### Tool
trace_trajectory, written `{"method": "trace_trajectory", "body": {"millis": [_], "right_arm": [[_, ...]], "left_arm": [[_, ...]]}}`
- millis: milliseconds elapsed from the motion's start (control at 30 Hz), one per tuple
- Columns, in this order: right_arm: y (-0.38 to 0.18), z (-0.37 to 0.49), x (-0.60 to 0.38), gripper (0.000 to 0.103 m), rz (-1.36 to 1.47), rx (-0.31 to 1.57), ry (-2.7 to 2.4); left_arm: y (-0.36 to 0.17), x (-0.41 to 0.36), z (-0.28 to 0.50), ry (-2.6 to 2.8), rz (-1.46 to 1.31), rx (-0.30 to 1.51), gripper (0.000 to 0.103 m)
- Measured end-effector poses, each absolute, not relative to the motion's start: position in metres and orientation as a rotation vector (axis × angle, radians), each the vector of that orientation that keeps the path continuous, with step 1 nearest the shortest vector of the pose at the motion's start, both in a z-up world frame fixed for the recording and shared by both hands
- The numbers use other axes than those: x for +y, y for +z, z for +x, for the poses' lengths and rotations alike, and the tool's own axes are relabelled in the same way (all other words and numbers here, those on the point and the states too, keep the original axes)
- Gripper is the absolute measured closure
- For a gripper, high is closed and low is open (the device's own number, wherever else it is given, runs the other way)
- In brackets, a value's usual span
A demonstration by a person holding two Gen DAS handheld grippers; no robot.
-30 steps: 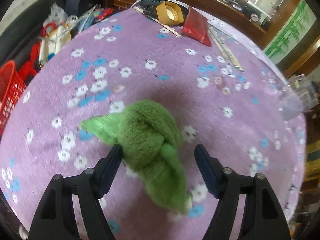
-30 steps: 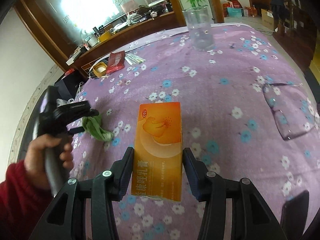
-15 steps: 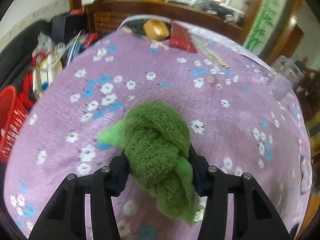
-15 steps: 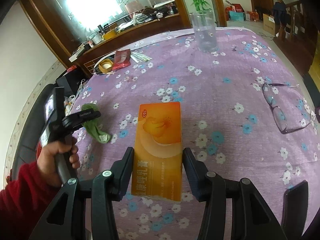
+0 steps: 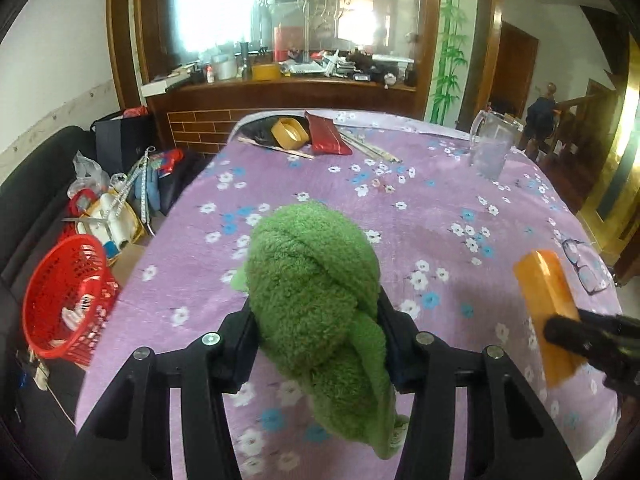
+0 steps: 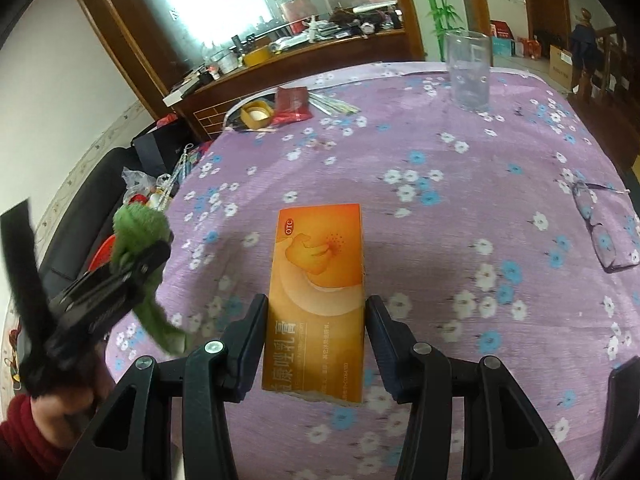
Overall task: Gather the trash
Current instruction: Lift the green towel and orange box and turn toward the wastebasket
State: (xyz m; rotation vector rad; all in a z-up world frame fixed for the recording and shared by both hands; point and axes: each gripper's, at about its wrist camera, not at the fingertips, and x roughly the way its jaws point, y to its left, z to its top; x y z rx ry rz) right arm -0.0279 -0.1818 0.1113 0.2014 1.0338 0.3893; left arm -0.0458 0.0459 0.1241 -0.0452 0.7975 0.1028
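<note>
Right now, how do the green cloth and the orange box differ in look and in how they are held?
The green cloth is soft, fuzzy and bunched, with a tail hanging below the left gripper; the orange box is stiff, flat-sided and printed. The cloth bulges over its fingers; the box sits straight between the right gripper's fingers. Both are clamped and lifted off the purple tablecloth.
</note>
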Motion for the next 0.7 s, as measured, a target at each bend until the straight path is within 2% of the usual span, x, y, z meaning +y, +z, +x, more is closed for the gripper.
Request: {"method": "trace_trajectory", "body": {"millis": [700], "right_arm": [[0.140, -0.036, -0.084, 0.050, 0.126, 0.973, 0.482]], "left_arm": [[0.152, 0.113, -0.084, 0.162, -0.070, 0.721, 0.053]]}}
